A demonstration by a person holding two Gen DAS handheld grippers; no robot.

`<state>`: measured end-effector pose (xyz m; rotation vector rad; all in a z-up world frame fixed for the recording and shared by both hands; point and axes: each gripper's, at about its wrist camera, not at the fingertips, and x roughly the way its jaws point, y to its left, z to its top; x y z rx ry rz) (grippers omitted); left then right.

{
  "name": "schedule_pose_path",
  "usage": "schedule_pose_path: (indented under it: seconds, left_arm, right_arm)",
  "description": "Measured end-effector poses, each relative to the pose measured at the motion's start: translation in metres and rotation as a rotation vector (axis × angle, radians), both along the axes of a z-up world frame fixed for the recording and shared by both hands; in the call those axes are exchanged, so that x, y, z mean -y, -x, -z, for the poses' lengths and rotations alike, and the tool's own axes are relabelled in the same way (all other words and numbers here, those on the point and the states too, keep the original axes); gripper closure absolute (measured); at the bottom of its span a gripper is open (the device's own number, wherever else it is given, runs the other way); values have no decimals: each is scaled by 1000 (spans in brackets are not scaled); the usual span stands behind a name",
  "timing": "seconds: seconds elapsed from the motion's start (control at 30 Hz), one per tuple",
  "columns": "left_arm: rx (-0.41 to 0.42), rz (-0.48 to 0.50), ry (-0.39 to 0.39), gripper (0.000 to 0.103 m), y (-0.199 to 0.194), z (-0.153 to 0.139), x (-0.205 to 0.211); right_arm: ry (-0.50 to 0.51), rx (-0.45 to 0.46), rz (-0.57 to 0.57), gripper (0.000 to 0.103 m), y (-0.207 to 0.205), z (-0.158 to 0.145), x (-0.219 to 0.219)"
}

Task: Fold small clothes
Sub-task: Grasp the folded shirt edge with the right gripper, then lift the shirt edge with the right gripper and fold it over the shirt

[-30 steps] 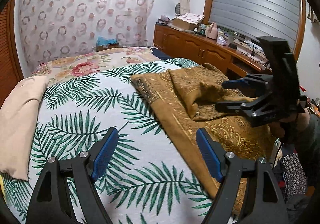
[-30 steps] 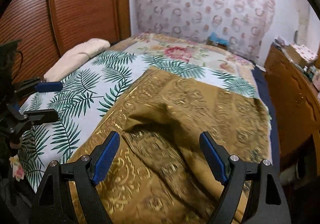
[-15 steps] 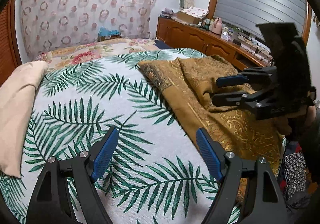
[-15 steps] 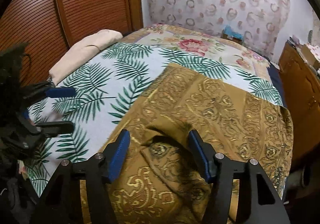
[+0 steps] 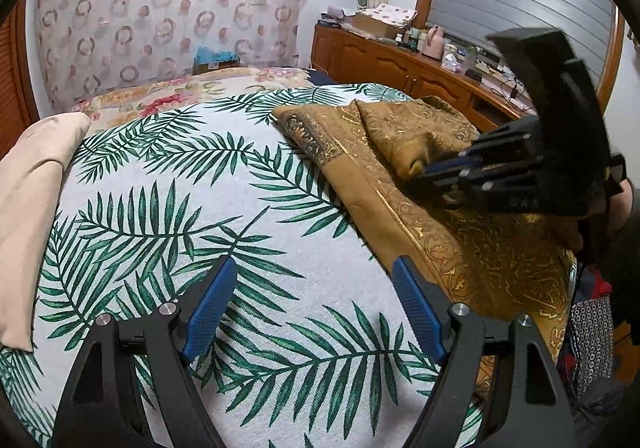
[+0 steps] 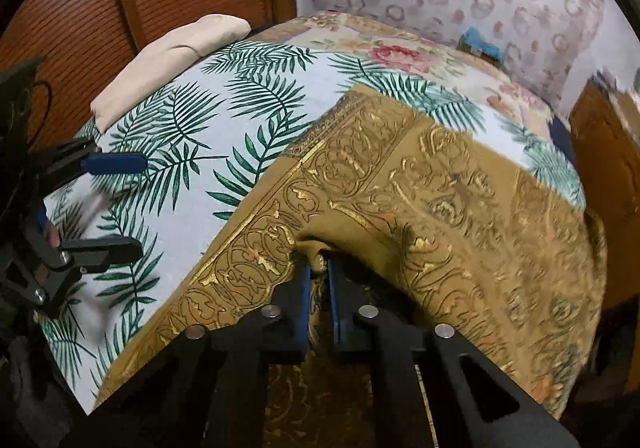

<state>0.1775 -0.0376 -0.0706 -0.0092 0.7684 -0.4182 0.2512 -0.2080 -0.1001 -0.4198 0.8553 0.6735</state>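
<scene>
Palm-leaf bedspread (image 5: 248, 216), beige pillow (image 5: 28, 208), wooden dresser (image 5: 400, 64)

Gold-patterned ochre cloth (image 6: 400, 184), palm-leaf bedspread (image 5: 200, 216)

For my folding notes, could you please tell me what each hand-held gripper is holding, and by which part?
The right hand-held gripper pinches a raised fold of the gold patterned cloth. The left hand-held gripper holds nothing.

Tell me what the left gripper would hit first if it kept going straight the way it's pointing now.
Most likely the palm-leaf bedspread. The left gripper is open, empty and angled down at bare sheet. The golden-brown cloth lies just off its right finger; depth is hard to judge, so it may brush that edge.
</scene>
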Motion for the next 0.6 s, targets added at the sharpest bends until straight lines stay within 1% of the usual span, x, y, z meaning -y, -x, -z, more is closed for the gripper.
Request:
schedule_pose_path:
  seconds: [0.07,0.2,0.3,0.43,0.6]
  left_arm:
    - [-5,-2,-1,22,-1,0,0]
    - [-8,3,-10,22,-3,1,3]
    - [-4,6,-14,22,-3,1,5]
    - [-4,4,-12,22,-3,1,5]
    - [-4,1,-20,22,-4,1,8]
  right_arm:
    - [-13,43,18,97,-1,-14,8]
    - [-28,138,98,97,-15,-45,36]
    - [12,202,171,97,-34,-61,59]
    - [55,243,273,97,-70,-69,86]
    - [74,271,373,97,-103,-63,105]
